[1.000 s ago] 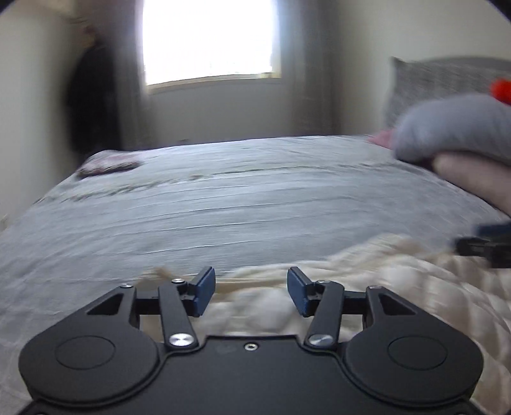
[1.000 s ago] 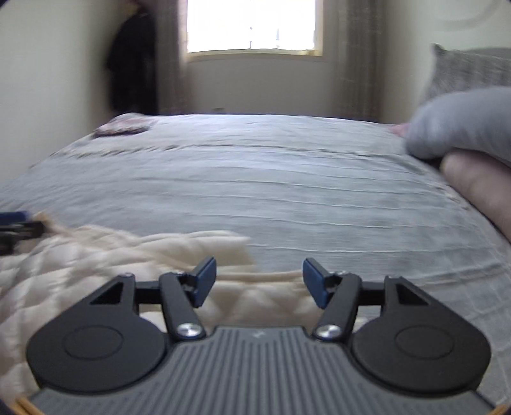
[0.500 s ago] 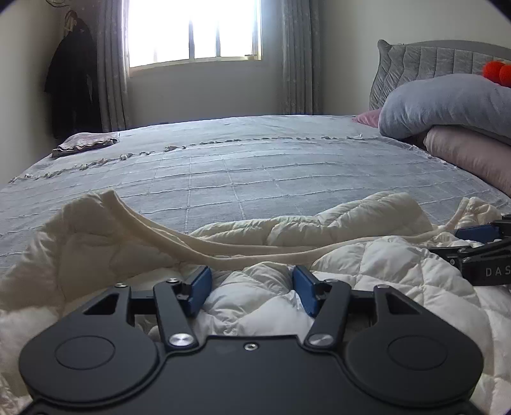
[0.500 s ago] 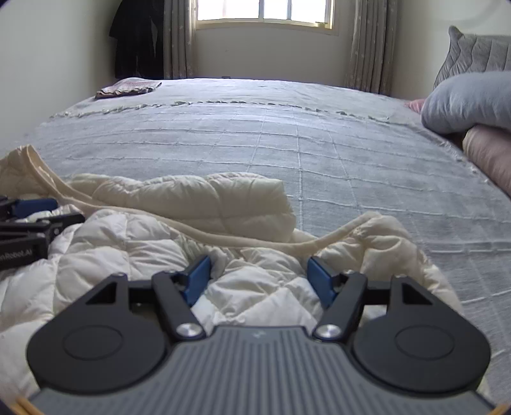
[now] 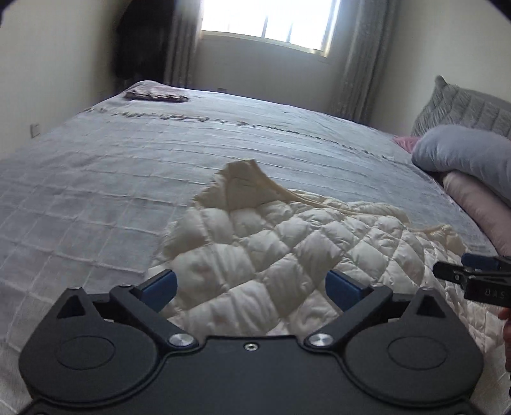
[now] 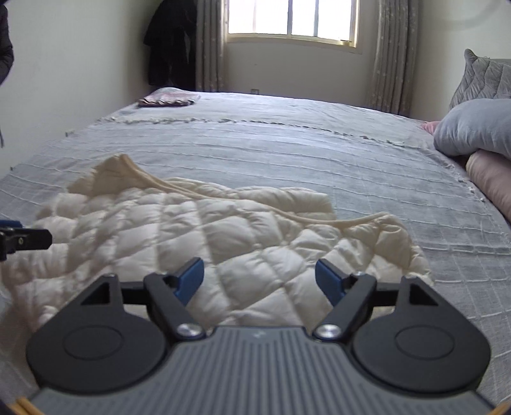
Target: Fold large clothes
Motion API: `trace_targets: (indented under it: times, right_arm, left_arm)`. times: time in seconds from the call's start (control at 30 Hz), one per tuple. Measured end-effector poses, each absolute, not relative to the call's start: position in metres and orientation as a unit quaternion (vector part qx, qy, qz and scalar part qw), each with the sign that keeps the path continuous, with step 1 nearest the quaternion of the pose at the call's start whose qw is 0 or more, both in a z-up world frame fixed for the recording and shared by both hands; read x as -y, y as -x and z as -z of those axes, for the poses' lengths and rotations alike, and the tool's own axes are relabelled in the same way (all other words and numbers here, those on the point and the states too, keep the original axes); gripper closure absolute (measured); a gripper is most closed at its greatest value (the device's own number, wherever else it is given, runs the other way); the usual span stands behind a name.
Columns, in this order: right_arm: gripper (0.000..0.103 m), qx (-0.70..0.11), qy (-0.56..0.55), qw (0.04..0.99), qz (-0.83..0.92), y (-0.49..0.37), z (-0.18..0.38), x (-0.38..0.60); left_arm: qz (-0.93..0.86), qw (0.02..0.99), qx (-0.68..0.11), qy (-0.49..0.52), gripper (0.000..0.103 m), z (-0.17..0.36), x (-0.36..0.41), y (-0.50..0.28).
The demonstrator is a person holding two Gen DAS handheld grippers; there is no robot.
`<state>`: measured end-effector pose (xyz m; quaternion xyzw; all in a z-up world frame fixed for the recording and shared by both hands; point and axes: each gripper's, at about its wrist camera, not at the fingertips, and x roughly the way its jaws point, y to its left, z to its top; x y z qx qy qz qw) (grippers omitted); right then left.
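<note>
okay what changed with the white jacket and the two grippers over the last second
Both grippers let go: the left gripper and right gripper, half a second ago narrowly closed around folds of the quilted jacket, now stand wide open above it. The jacket, bunched up then, lies flatter on the grey bedspread. The pillows and the folded cloth stayed put.

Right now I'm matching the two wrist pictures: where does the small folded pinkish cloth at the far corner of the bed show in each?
Left wrist view: the folded pinkish cloth lies upper left, on the far corner of the bed.
Right wrist view: the same cloth lies upper left, a little nearer the centre.
Shared landmark: the window, up and to the right of the cloth in both views.
</note>
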<state>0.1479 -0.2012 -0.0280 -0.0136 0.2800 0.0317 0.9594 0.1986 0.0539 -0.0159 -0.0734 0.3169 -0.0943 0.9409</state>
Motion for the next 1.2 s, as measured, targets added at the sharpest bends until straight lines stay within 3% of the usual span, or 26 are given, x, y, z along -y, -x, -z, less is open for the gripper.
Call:
trace_targets:
  times: [0.13,0.27,0.4,0.6,0.7,0.83,0.93,1.03,1.2]
  right_arm:
    - [0.028,-0.244,0.013,0.968,-0.050,-0.137,0.030,0.193]
    - [0.047,-0.231,-0.015,0.970,-0.076,-0.139,0.032,0.189]
    - [0.061,-0.256,-0.018,0.962,-0.092,-0.152,0.046,0.185]
    - [0.062,-0.293,-0.014,0.952,-0.086,-0.168,0.073,0.183]
    - [0.062,-0.306,-0.013,0.949,-0.081,-0.172,0.083,0.179]
    - [0.062,-0.316,-0.013,0.945,-0.078,-0.173,0.090,0.175]
    - [0.062,-0.321,-0.029,0.943,-0.083,-0.173,0.092,0.178]
    - [0.062,-0.327,-0.046,0.940,-0.087,-0.172,0.094,0.182]
    - [0.061,-0.341,-0.092,0.929,-0.113,-0.170,0.095,0.186]
  left_arm:
    - [0.067,0.926,-0.334,0.163,0.000,0.036,-0.095,-0.197]
    - [0.054,0.871,-0.408,0.269,0.000,0.067,-0.119,-0.218]
    - [0.060,0.851,-0.415,0.316,0.001,0.081,-0.126,-0.224]
    - [0.086,0.831,-0.394,0.382,0.003,0.096,-0.129,-0.229]
    - [0.098,0.820,-0.378,0.418,0.013,0.102,-0.131,-0.231]
    - [0.104,0.805,-0.364,0.456,0.049,0.113,-0.135,-0.232]
    - [0.111,0.804,-0.346,0.471,0.069,0.110,-0.134,-0.228]
    - [0.146,0.835,-0.296,0.441,0.076,0.074,-0.123,-0.213]
    - [0.249,0.875,-0.219,0.353,0.077,0.002,-0.079,-0.189]
